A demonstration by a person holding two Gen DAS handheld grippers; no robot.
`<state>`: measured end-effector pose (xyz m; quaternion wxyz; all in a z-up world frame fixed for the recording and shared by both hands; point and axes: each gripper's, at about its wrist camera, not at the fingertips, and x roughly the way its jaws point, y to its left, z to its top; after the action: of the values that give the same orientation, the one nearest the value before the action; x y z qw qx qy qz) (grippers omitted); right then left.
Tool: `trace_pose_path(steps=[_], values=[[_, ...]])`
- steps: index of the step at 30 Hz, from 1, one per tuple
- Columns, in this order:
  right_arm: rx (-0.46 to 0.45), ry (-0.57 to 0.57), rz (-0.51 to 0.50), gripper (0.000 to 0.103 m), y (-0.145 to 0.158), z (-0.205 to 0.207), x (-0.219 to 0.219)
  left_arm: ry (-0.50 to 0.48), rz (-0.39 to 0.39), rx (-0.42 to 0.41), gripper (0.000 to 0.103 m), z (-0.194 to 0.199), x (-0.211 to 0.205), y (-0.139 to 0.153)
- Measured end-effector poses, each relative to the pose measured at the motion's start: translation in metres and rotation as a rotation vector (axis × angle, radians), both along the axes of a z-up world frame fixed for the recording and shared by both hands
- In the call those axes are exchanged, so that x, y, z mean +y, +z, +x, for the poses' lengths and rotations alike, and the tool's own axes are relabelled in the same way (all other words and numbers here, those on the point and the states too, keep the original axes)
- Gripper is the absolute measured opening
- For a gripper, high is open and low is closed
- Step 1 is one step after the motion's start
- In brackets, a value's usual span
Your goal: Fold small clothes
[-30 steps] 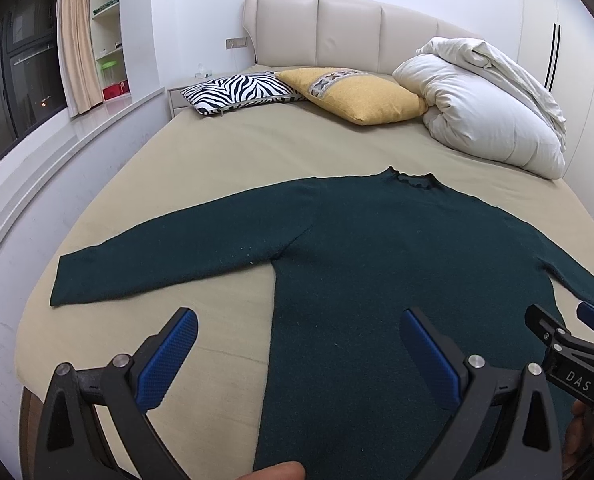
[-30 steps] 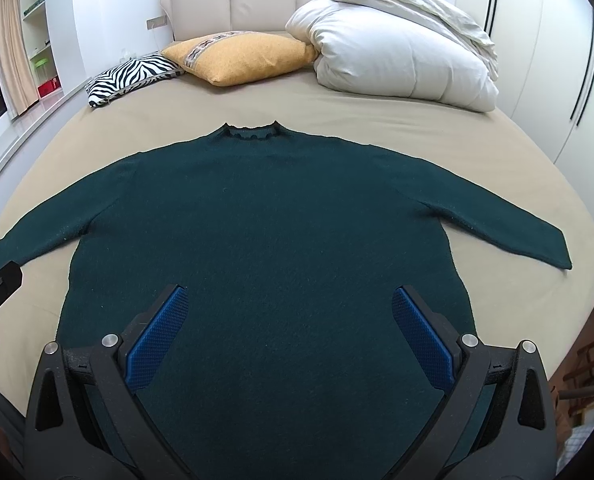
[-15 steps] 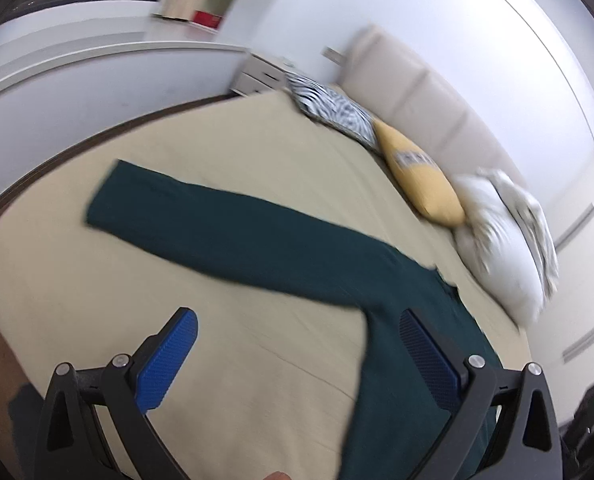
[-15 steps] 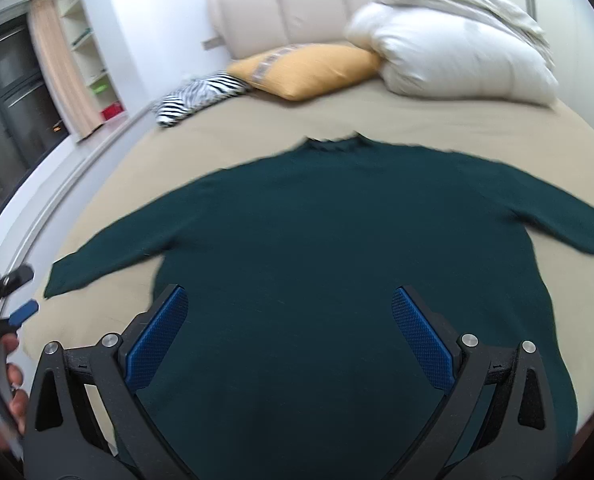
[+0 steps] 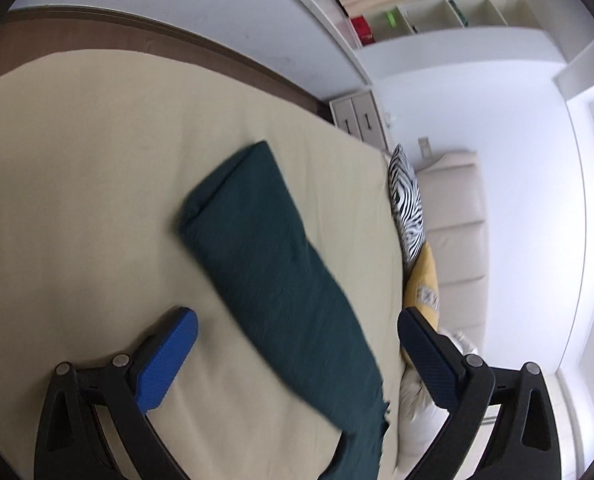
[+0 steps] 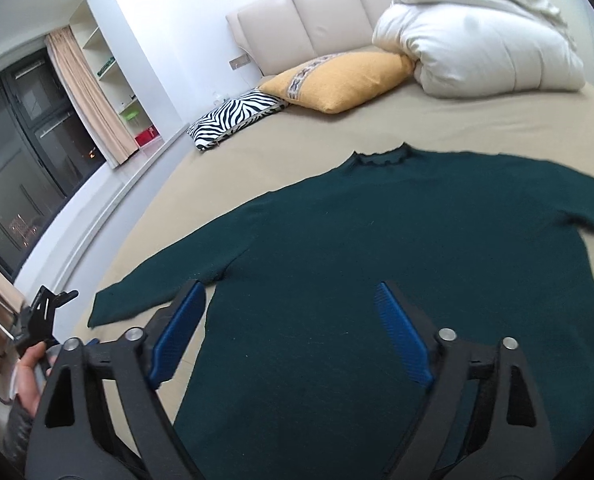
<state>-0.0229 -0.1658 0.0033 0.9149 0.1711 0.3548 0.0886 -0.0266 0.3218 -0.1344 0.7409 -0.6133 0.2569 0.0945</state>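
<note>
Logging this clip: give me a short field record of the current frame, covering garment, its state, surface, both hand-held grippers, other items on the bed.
garment: dark green sweater
state: spread flat, unfolded, sleeves out to the sides
surface: beige bed sheet
left hand-held gripper: open, empty, pointing at the left sleeve
right hand-held gripper: open, empty, above the sweater body
other items: zebra pillow, yellow pillow, white duvet

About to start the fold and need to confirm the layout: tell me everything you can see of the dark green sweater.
The dark green sweater is a knit-looking long-sleeved top with a small ruffled collar. It lies flat and spread out on the beige bedsheet, collar toward the pillows. One sleeve stretches flat toward the bed's window side, cuff open at the end. Nothing grips it; both grippers have their jaws open above it.
</note>
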Motion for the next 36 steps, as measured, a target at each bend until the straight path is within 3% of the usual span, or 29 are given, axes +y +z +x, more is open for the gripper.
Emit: trace_pose_path(steps=[3, 5, 7, 8, 10, 12, 16, 18, 22, 26, 29, 30, 32, 34, 36], values=[[0.004, -0.007, 0.05, 0.084, -0.006, 0.007, -0.005, 0.086, -0.019, 0.015, 0.099, -0.006, 0.002, -0.004], [0.004, -0.017, 0.07, 0.084, -0.009, 0.008, -0.009, 0.104, 0.015, 0.011, 0.083, -0.004, 0.014, -0.003], [0.004, -0.032, 0.086, 0.082, -0.013, 0.01, -0.016, 0.086, 0.012, 0.006, 0.046, 0.002, 0.028, -0.009], [0.005, -0.037, 0.093, 0.081, -0.015, 0.01, -0.019, 0.078, 0.005, 0.015, 0.04, 0.003, 0.029, -0.013], [0.008, -0.05, 0.108, 0.081, -0.019, 0.007, -0.027, 0.069, 0.04, 0.056, 0.016, 0.013, 0.027, -0.016], [0.013, -0.064, 0.119, 0.079, -0.023, 0.005, -0.039, 0.052, 0.07, 0.07, 0.007, 0.017, 0.018, -0.006], [0.018, -0.103, 0.148, 0.078, -0.032, -0.001, -0.065, -0.123, 0.259, -0.001, 0.007, 0.04, -0.029, 0.043], [0.023, -0.123, 0.164, 0.071, -0.039, -0.003, -0.079, -0.258, 0.365, -0.047, 0.007, 0.054, -0.075, 0.068], [0.034, -0.174, 0.2, 0.07, -0.052, -0.005, -0.113, -0.565, 0.6, -0.127, 0.008, 0.079, -0.194, 0.1], [0.054, -0.204, 0.253, 0.07, -0.067, -0.006, -0.144, -0.823, 0.825, -0.154, 0.009, 0.093, -0.321, 0.085], [0.089, -0.201, 0.283, 0.072, -0.08, 0.001, -0.162, -0.983, 0.915, -0.073, 0.017, 0.096, -0.367, 0.042], [0.118, -0.192, 0.291, 0.072, -0.084, 0.005, -0.165, -1.025, 0.909, -0.031, 0.025, 0.094, -0.374, 0.03], [0.166, -0.174, 0.296, 0.073, -0.091, 0.016, -0.166, -1.048, 0.898, -0.033, 0.039, 0.085, -0.374, 0.025], [0.199, -0.141, 0.31, 0.077, -0.097, 0.029, -0.161, -1.042, 0.906, -0.075, 0.078, 0.065, -0.365, 0.036], [0.212, -0.092, 0.329, 0.077, -0.102, 0.048, -0.15, -1.013, 0.927, -0.133, 0.091, 0.05, -0.346, 0.05]])
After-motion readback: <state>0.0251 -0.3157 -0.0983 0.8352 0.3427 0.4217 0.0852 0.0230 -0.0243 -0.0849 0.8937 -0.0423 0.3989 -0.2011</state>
